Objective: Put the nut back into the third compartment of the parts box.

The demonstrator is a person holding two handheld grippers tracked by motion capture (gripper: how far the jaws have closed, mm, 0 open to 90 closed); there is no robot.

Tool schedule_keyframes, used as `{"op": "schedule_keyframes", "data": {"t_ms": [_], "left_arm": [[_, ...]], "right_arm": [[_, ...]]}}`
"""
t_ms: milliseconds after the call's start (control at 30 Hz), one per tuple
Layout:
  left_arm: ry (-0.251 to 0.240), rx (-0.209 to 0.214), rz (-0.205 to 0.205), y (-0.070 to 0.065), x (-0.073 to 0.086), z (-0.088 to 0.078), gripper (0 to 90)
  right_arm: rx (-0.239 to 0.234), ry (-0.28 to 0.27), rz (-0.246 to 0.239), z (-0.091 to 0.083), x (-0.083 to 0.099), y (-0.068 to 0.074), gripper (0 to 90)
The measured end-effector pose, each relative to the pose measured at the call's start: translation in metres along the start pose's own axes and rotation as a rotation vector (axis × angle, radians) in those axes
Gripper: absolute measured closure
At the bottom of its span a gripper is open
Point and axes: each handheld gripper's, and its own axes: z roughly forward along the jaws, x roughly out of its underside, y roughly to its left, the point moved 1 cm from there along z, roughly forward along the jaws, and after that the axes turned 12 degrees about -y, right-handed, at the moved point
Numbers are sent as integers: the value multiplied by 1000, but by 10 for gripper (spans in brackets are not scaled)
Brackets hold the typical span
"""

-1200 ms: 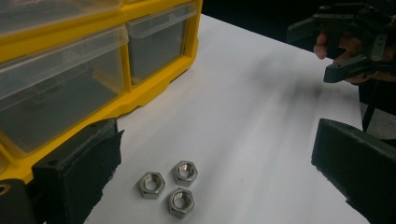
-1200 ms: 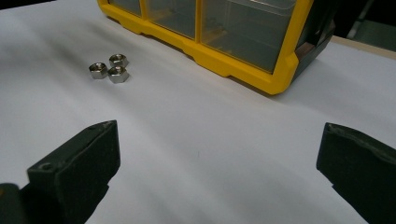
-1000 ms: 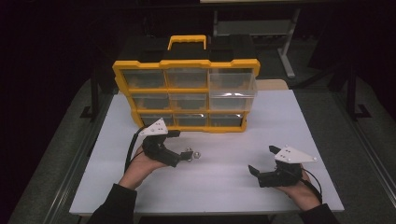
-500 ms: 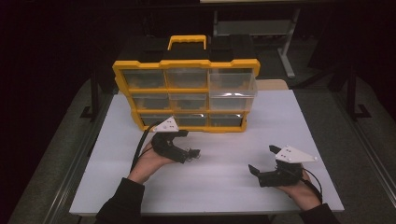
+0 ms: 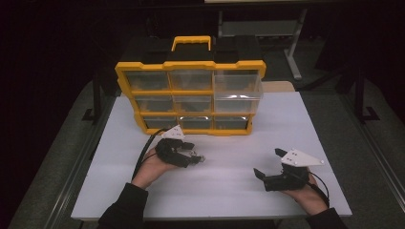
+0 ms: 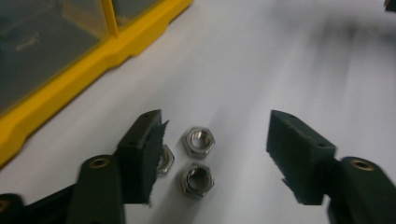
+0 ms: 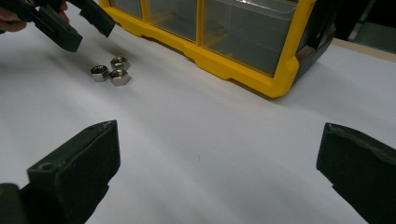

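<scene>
Since a second ago the left hand-held gripper (image 5: 197, 157) has sunk toward the white worktop (image 5: 229, 191) and crept right, its jaws closing from fully spread to roughly half-open. They have been narrowing around three small silver hex nuts (image 6: 196, 161), which lie flat in a tight cluster on the worktop, near the front edge of the yellow plastic organiser case with clear drawers (image 5: 191, 98). No pad presses on any nut yet: one nut sits just beside the left jaw, partly hidden behind it, and the other two rest in the gap. So the nuts lie straight ahead of and below the left gripper, between its jaws, and that hand is by far the nearer. Its forearm reaches in from the near edge, wrist angled down and to the right. The right hand-held gripper (image 5: 267, 172) rests low at the near right, well apart from the nuts, jaws spread wide and holding nothing.
</scene>
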Motion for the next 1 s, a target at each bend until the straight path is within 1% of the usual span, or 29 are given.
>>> {"op": "schedule_keyframes", "data": {"t_ms": [33,100,133,167,200,233,267,433,567,600,667,767,833,1000], "left_arm": [[0,0,0,0,0,0,400],[14,-4,-26,0,3,1,410],[29,-5,-18,1,6,1,445],[29,-5,-18,1,6,1,454],[33,-5,-29,0,8,0,468],[34,-3,-26,1,9,1,468],[45,-8,-43,1,11,0,490],[57,-14,-60,2,12,0,536],[54,-19,-61,1,13,2,574],[60,-20,-55,1,13,2,581],[65,-28,-60,1,14,3,600],[72,-31,-59,1,15,4,610],[67,-45,-70,-1,15,5,616],[79,-42,-69,-1,17,8,627]], "right_arm": [[0,0,0,0,0,0,0],[-1,1,0,0,0,0,0],[-2,3,1,0,0,0,0],[-2,3,1,0,0,0,0],[0,1,0,0,0,0,0],[0,1,0,0,0,0,0],[0,3,3,0,0,0,0],[-1,3,2,0,0,0,0],[1,0,0,0,0,0,0],[1,1,1,0,0,0,0],[1,0,-1,0,0,0,0],[0,0,-2,0,0,0,0],[-2,3,0,0,0,0,0],[-2,2,1,0,0,0,0]]}}
